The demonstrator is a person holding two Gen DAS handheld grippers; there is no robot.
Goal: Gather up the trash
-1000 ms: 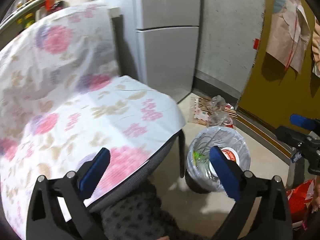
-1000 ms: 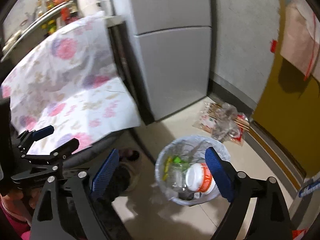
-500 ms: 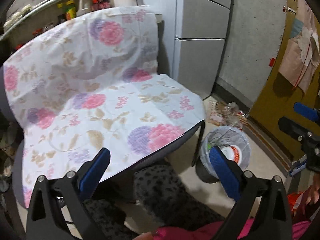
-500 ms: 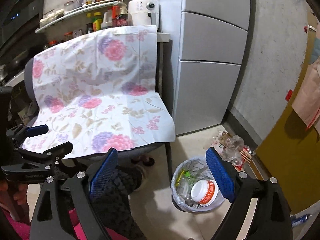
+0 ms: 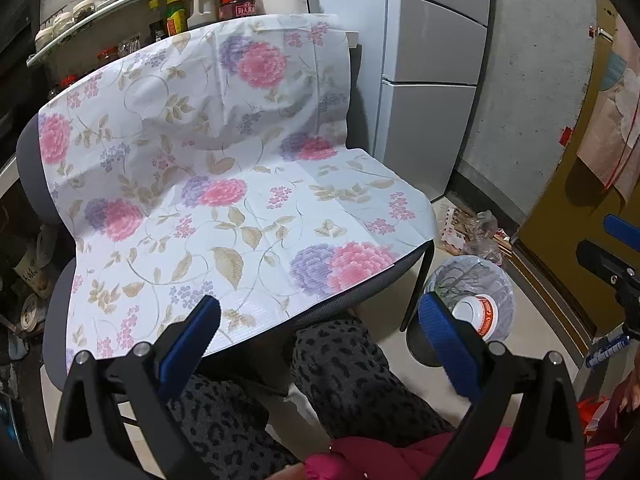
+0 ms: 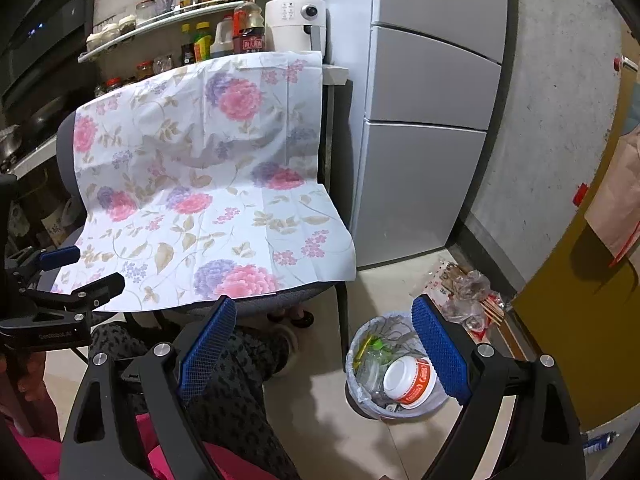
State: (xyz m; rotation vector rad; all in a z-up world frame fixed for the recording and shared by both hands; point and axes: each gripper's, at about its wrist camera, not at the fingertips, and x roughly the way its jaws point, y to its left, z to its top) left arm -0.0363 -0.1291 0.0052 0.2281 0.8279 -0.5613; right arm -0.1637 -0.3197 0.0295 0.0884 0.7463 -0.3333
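Kitchen corner, tiled floor [image 6: 312, 396]. Bin [image 6: 394, 366] on the floor beside the chair [image 6: 208, 184], holding a white cup [image 6: 408, 380] and bottles. Loose wrappers [image 6: 464, 296] near the fridge [image 6: 424, 140]. Left hand-held gripper [image 5: 318, 338] and right hand-held gripper [image 6: 324, 344]: jaws apart, empty.

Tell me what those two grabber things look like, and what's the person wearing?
Each one is a black frame shaped like a V with round silver bolts. The left gripper and the right gripper both have two long fingers with bright blue bumpy pads. No cables show. The person wears dark spotted trousers and a bright pink top.
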